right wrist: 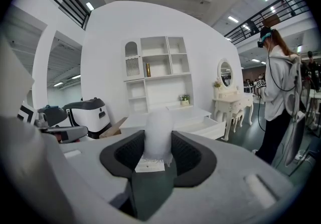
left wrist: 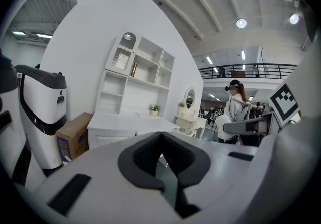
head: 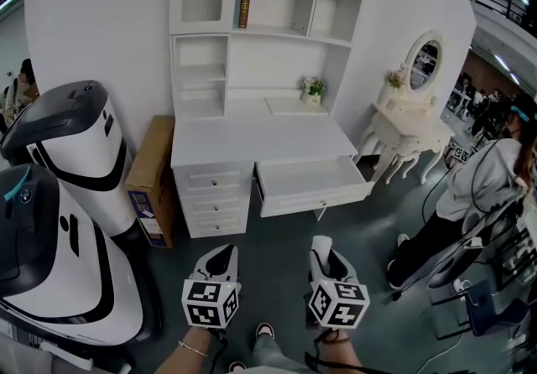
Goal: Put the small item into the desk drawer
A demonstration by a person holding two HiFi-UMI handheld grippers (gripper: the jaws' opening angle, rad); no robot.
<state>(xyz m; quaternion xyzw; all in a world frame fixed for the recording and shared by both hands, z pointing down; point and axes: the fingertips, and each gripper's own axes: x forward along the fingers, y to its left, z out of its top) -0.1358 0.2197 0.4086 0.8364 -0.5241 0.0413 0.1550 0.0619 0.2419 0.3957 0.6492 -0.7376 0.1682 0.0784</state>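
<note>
The white desk [head: 260, 139] with a hutch stands ahead of me, and its right-hand drawer [head: 310, 184] is pulled open and looks bare inside. My right gripper [head: 323, 253] is held low in front of the desk, shut on a small white soft item [right wrist: 158, 132] with a paper tag, which sticks up between the jaws. The open drawer [right wrist: 206, 127] shows beyond it in the right gripper view. My left gripper [head: 216, 262] hangs beside the right one, shut with nothing between its pads [left wrist: 145, 155]. Both are well short of the drawer.
A large white-and-black machine [head: 59, 196] fills the left side, with a cardboard box [head: 151, 179] leaning between it and the desk. A white vanity table with an oval mirror [head: 411, 125] stands at the right. A person with a headset [head: 478, 188] and a chair [head: 491, 309] are at far right.
</note>
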